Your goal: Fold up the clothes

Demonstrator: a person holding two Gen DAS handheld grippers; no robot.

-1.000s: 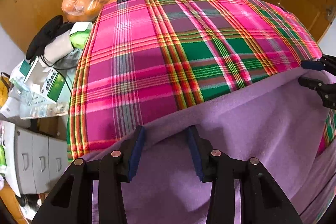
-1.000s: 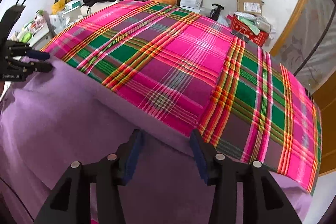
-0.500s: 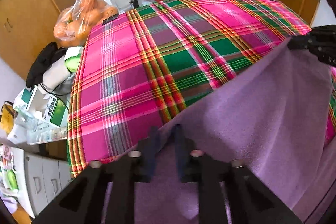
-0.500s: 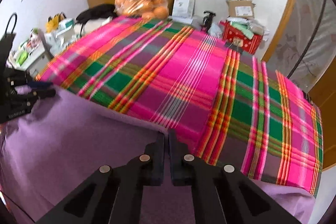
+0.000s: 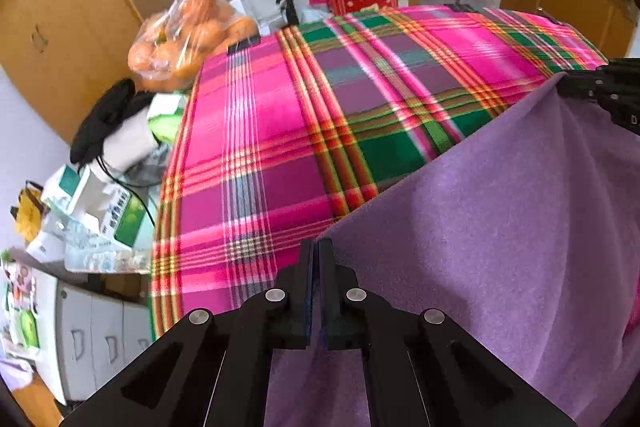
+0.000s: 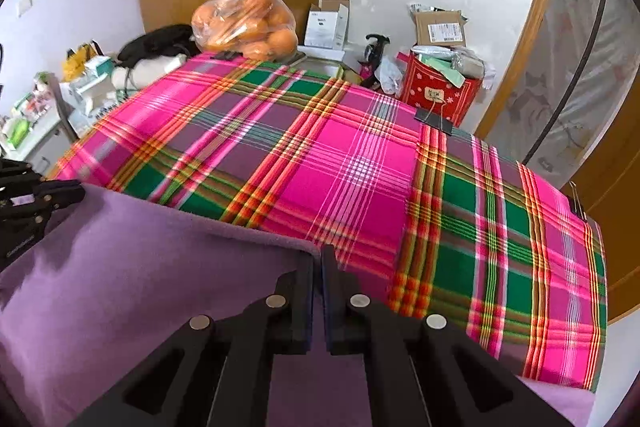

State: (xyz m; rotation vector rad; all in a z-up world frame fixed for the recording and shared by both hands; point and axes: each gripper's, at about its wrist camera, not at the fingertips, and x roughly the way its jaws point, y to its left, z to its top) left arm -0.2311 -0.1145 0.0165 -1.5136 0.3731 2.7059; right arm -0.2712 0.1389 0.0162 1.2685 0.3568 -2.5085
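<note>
Over the plaid-covered table (image 5: 260,155), the left wrist view shows the left gripper (image 5: 314,259) with its jaws pressed together on the near edge of a purple garment (image 5: 500,247). The cloth runs taut from there up to the right gripper, seen at the far right rim of the picture, so this edge is raised off the table between the two tools. Beside the table sit a bag of oranges (image 5: 188,35) and loose boxes (image 5: 100,203).

In the right wrist view, the right gripper (image 6: 317,267) is likewise closed on the purple edge, and the left gripper shows at the left rim, pinching the same hem. The garment fills the near part of the picture, while the far half of the tablecloth lies bare. A red box (image 6: 436,95) stands beyond the table.

As for progress, both corners of one edge are gripped and lifted, which I judge suits carrying that edge across to make a fold. No finished crease shows in either view.

What kind of garment it is cannot be told: no sleeves, collar or seams are visible, and its lower part is cut off beneath the grippers. Whether it is already doubled underneath is hidden too.
</note>
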